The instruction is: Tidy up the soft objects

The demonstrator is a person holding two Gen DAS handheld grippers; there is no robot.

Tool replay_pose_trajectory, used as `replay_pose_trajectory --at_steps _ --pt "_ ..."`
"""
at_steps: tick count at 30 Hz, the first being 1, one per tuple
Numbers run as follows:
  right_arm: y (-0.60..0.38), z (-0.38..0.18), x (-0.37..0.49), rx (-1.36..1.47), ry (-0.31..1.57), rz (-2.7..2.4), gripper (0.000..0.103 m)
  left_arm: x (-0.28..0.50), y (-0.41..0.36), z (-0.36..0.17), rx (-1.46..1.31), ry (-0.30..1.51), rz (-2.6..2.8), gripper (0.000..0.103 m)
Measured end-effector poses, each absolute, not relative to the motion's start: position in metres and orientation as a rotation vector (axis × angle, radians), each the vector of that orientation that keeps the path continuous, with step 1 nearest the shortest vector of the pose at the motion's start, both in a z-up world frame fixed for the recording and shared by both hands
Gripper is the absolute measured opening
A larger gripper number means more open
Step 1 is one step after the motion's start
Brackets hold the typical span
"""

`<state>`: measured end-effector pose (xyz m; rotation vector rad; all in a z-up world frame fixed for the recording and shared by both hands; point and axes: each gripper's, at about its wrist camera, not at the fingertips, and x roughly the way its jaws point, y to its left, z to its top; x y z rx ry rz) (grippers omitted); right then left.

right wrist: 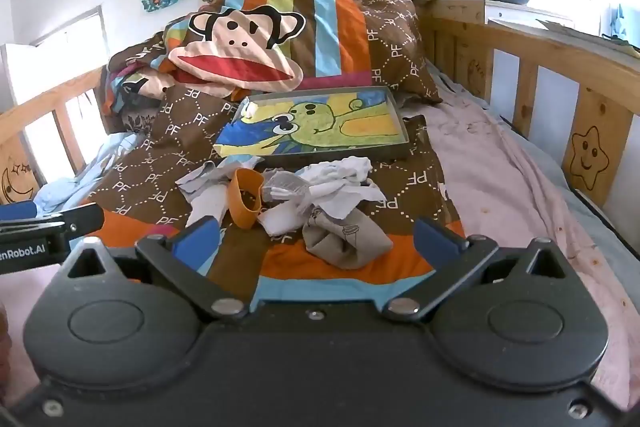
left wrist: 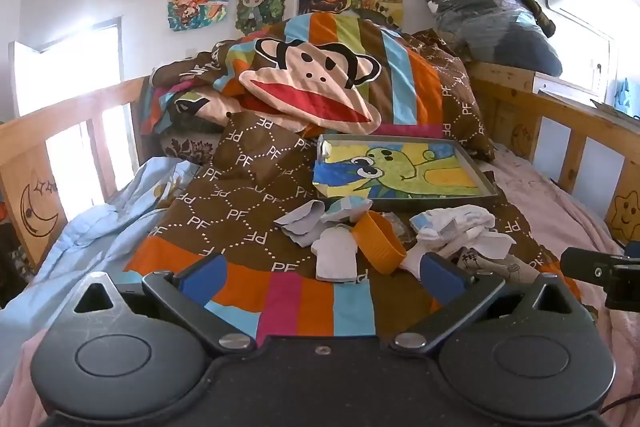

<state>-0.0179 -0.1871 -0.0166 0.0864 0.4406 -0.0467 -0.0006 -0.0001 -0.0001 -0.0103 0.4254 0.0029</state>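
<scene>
Socks [right wrist: 280, 195] heaped dead ahead of right claw [right wrist: 316, 239] — nearer than left claw [left wrist: 320, 275]; both spread, empty.

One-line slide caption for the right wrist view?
Open right tool above beige sock, orange cup and tray beyond.

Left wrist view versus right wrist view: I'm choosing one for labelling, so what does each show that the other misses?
Only the left view shows the right gripper at its edge, jaws unreadable there. Only the right view shows the left gripper at its edge, and the beige cloth whole. Both show the tray, orange cup, white socks and their own gripper open, empty.
</scene>
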Motion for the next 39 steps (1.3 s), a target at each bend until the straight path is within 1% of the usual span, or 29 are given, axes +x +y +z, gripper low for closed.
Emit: replay_pose_trajectory --at_steps 39 --pt "-0.1863 -0.0172 -0.0146 0.079 0.455 -0.055 0.103 -0.0003 -0.0001 0.0001 -0.008 0.439 0.002 0.102"
